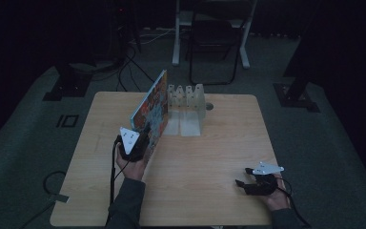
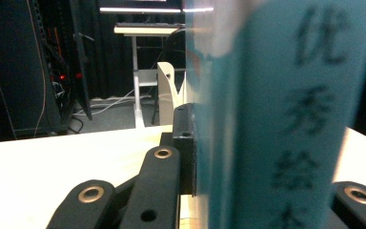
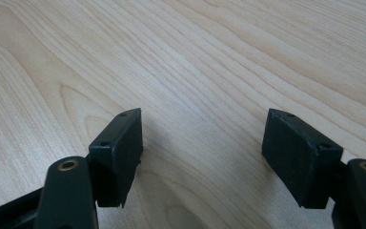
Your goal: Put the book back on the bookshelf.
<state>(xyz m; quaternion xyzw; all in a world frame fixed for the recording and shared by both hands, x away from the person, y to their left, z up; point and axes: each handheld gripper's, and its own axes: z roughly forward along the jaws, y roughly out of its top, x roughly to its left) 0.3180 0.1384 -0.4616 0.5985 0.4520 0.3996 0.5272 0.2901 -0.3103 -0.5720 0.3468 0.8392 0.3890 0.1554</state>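
Note:
A thin picture book (image 1: 151,107) with a colourful cover stands on edge, tilted, left of centre on the wooden table (image 1: 205,152). My left gripper (image 1: 140,140) is shut on its near end. In the left gripper view the book's teal spine (image 2: 290,119) with dark characters runs up between the jaws. A white slotted book rack (image 1: 187,102) stands just behind and to the right of the book. My right gripper (image 1: 246,177) rests low at the table's near right and is open, its black pads (image 3: 119,152) wide apart over bare wood with nothing between them.
A folding chair (image 1: 214,43) and a white desk frame (image 1: 177,33) stand on the floor beyond the table. Dark stands and cables (image 1: 124,71) lie at the back left. A round grommet (image 1: 209,106) sits near the table's far edge.

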